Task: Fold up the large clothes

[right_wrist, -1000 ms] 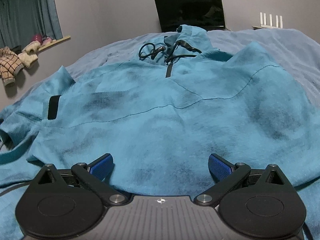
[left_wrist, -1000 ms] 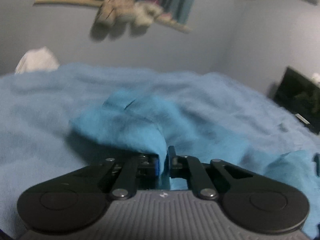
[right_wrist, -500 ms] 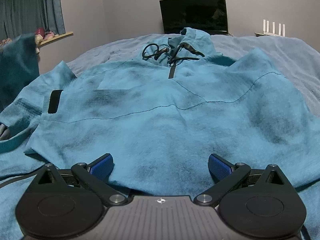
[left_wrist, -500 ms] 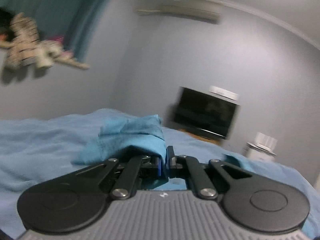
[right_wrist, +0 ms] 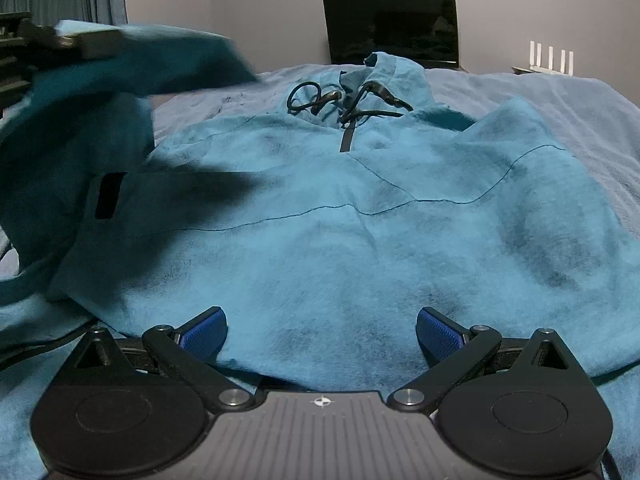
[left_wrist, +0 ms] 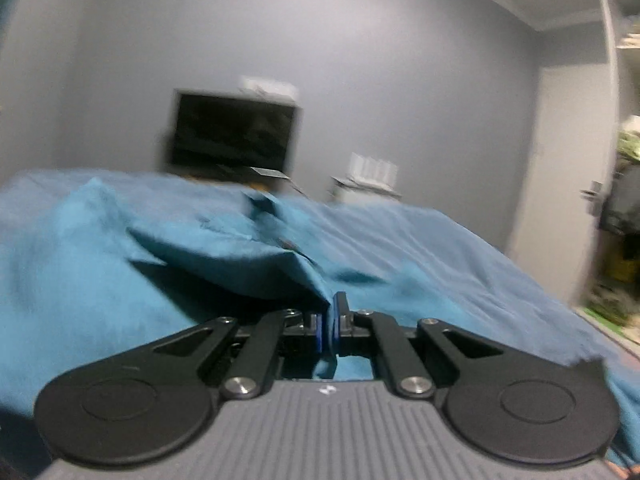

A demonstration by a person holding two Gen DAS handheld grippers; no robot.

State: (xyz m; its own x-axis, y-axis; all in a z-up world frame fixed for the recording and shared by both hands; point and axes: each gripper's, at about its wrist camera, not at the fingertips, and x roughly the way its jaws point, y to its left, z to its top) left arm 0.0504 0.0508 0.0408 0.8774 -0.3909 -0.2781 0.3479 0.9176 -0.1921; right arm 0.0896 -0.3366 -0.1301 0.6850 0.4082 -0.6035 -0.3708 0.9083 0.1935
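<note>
Right gripper (right_wrist: 322, 334) sits with jaws wide at the near edge of the bed (right_wrist: 560, 100), and the teal hoodie (right_wrist: 360, 220) lies flat ahead, so the path over its middle toward the far edge is clear. Left edge is blocked: the lifted sleeve (right_wrist: 120, 64), pinched in the left gripper (left_wrist: 330, 326), hangs above the hoodie's left side. Far edge is tight: drawstrings (right_wrist: 340, 100) loop at the collar, with the dark monitor (right_wrist: 392, 28) and white router (right_wrist: 550, 58) just behind.
</note>
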